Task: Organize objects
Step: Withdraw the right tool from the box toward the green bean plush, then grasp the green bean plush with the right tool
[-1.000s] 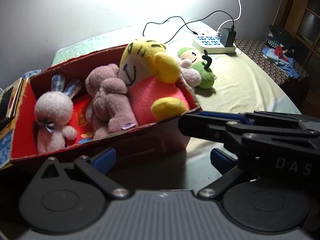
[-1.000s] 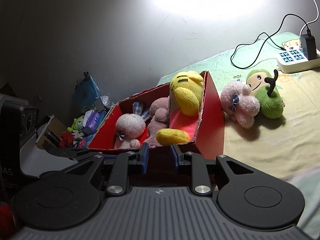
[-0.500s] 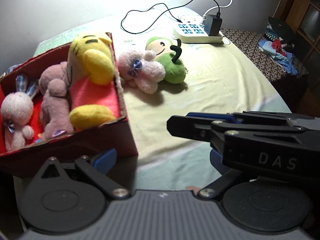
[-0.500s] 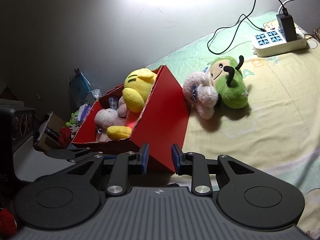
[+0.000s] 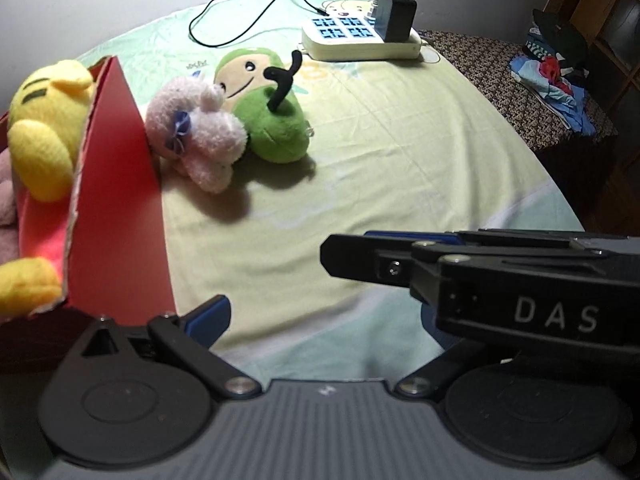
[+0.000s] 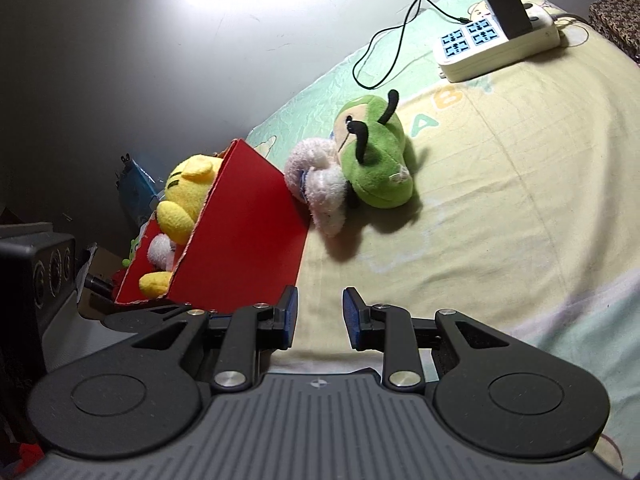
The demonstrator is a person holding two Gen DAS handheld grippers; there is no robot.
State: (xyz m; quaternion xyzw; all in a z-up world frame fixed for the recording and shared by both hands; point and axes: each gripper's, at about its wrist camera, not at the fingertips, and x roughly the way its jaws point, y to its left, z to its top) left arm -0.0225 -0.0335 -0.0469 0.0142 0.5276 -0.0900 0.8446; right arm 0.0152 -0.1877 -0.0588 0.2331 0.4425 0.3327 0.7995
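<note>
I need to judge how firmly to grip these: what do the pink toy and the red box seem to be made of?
Pink toy: soft fuzzy plush, judging by its nubbly pile. Red box: apparently cardboard with a matte red face; its rough top edge shows a pale core.

The red box is cut by the left edge; the right claw hides the left claw's right finger.

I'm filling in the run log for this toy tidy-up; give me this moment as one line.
right gripper: open, empty | left gripper: open, empty | red box: holds yellow plush | pink plush, green plush: outside on bed
</note>
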